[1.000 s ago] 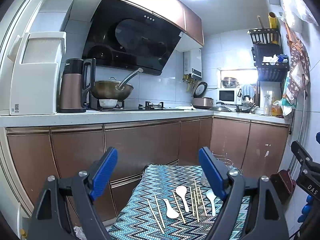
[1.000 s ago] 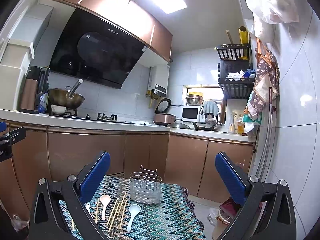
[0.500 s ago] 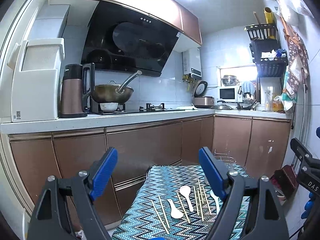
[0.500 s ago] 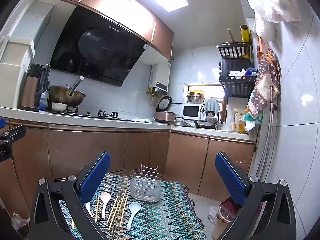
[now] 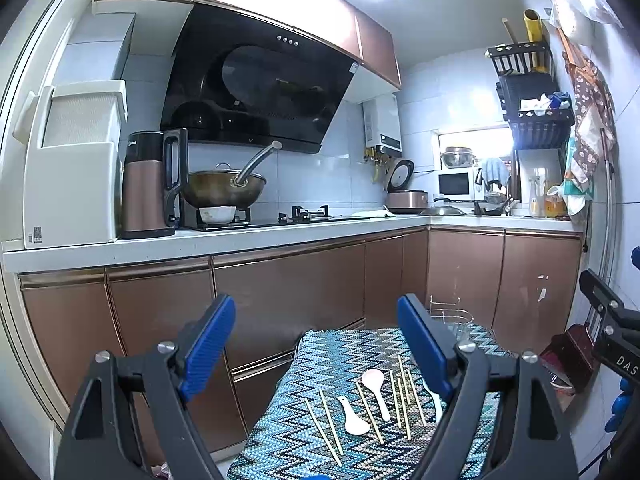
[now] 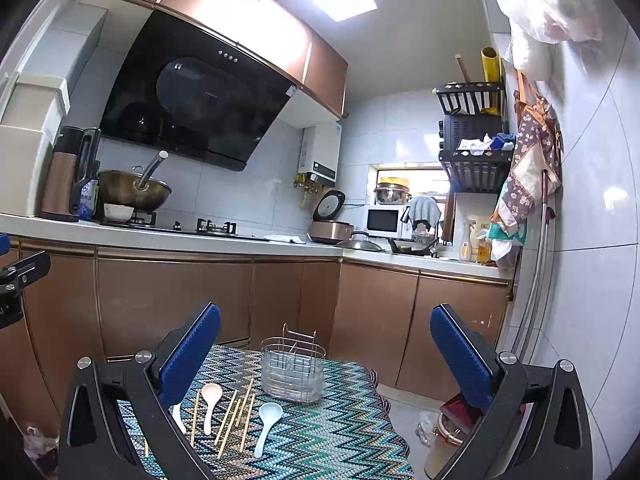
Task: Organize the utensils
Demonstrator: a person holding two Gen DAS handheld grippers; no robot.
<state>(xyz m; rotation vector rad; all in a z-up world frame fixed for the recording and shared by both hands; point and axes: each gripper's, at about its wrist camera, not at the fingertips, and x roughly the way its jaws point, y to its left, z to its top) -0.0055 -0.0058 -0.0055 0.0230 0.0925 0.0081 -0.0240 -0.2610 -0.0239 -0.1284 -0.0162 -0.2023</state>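
Laid out on a zigzag cloth (image 6: 328, 432), in front of a wire holder (image 6: 293, 372): chopsticks and spoons, not yet sorted. Furthest to the left of the holder, a pair of chopsticks (image 5: 328, 426), then a short white spoon (image 5: 354, 424), a single stick, a pale pink spoon (image 6: 209, 402), a bunch of chopsticks (image 6: 236, 414) and, nearest the holder, a light blue spoon (image 6: 267, 426). Long axes all roughly parallel, running toward and away from the tongs, spoon bowls toward the holder except on the short white one.

Left gripper (image 5: 316, 346) held high, wide open, gripping nothing, the row below and slightly right of its centre. Right gripper (image 6: 326, 350) likewise spread wide and empty, framing the holder dead ahead, utensils low toward its left finger. Probably nearer to the holder and blue spoon: the right hand; to the far-left sticks: the left.

Holder upright near the far edge of the cloth, divided inside by wire, apparently empty of utensils.
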